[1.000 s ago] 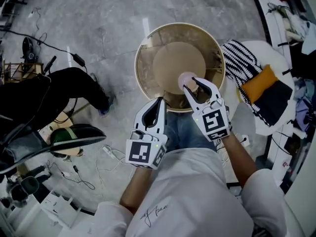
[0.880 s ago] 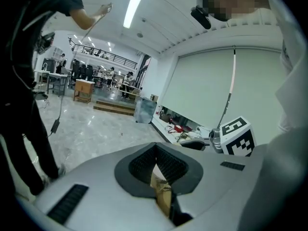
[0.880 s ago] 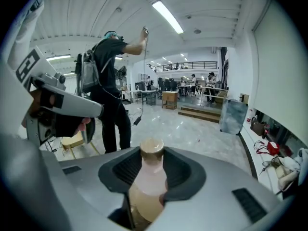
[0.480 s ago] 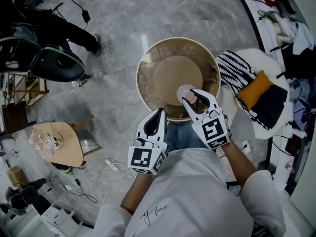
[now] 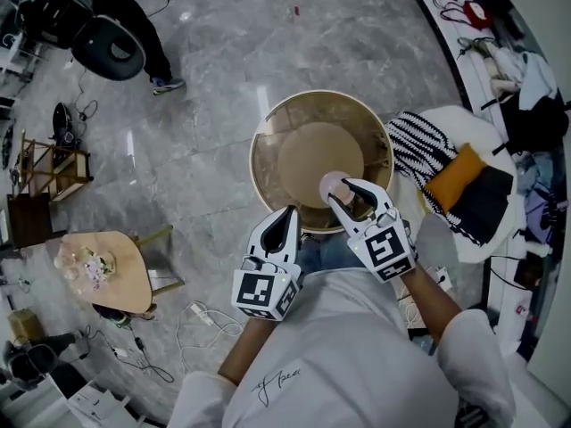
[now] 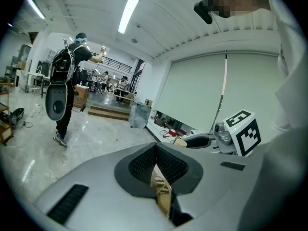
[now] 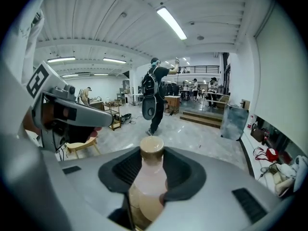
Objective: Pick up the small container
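The right gripper [image 5: 343, 192] is clamped on the small pink bottle [image 5: 335, 185] with a tan cap. In the right gripper view the dark pads press its sides and the cap pokes out past them. The bottle hangs over the near part of the round wooden worktop [image 5: 265, 141], just inside the rim.

The left gripper [image 5: 289, 212] sits beside it at the near rim. Its jaws are pressed together with nothing between them, apart from the bottle.

There is open marble floor [image 5: 205, 105] to the left of the worktop and beyond it. On the right, a white seat piled with a striped cloth [image 5: 419, 145] and an orange cushion [image 5: 453, 175] crowds close to the rim. A small wooden side table [image 5: 111, 270] and loose cables [image 5: 201, 315] lie well to the left.

Compared with a second ago, the worktop looks smaller and lower under the grippers. The bottle sits in the same grip. The person in black [image 5: 116, 38] carrying a backpack has gone from the left side to the far upper left.
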A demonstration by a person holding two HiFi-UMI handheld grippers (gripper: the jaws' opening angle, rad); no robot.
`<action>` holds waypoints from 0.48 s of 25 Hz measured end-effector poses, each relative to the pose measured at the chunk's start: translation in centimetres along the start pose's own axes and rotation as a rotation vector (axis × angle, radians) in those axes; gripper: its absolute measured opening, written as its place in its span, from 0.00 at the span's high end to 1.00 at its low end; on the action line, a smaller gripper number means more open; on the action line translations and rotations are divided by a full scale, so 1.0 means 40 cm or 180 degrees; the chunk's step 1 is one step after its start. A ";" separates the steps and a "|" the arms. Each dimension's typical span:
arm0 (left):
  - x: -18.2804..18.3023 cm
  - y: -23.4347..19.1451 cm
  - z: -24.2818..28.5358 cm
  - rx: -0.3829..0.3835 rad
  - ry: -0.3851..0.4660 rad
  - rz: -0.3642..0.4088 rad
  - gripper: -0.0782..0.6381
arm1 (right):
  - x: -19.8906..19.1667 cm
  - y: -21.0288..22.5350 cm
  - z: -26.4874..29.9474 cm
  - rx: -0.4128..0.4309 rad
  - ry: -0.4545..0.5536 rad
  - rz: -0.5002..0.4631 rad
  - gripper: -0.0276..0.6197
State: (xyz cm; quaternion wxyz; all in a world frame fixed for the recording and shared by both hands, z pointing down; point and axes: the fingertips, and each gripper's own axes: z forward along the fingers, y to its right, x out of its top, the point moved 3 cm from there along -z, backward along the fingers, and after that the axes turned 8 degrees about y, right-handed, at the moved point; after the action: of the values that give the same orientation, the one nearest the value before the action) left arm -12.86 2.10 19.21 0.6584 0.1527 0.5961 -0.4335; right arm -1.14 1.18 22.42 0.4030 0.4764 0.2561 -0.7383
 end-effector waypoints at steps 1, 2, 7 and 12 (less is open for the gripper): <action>0.005 0.003 -0.002 -0.0008 0.0010 0.0009 0.88 | 0.006 0.000 -0.004 0.0000 0.0011 0.0006 0.73; 0.010 0.005 -0.003 -0.0015 0.0020 0.0018 0.88 | 0.011 0.000 -0.008 0.0000 0.0021 0.0011 0.73; 0.030 0.018 -0.015 -0.0060 0.0064 0.0059 0.88 | 0.031 -0.004 -0.030 -0.0011 0.0058 0.0013 0.73; 0.060 0.034 -0.017 -0.0118 0.0113 0.0131 0.88 | 0.050 -0.007 -0.050 -0.0016 0.0102 0.0019 0.73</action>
State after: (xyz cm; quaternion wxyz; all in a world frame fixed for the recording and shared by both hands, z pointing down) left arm -12.49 2.44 16.41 0.6592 0.1604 0.6123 -0.4060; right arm -0.83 2.17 19.76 0.4022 0.4879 0.2630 -0.7287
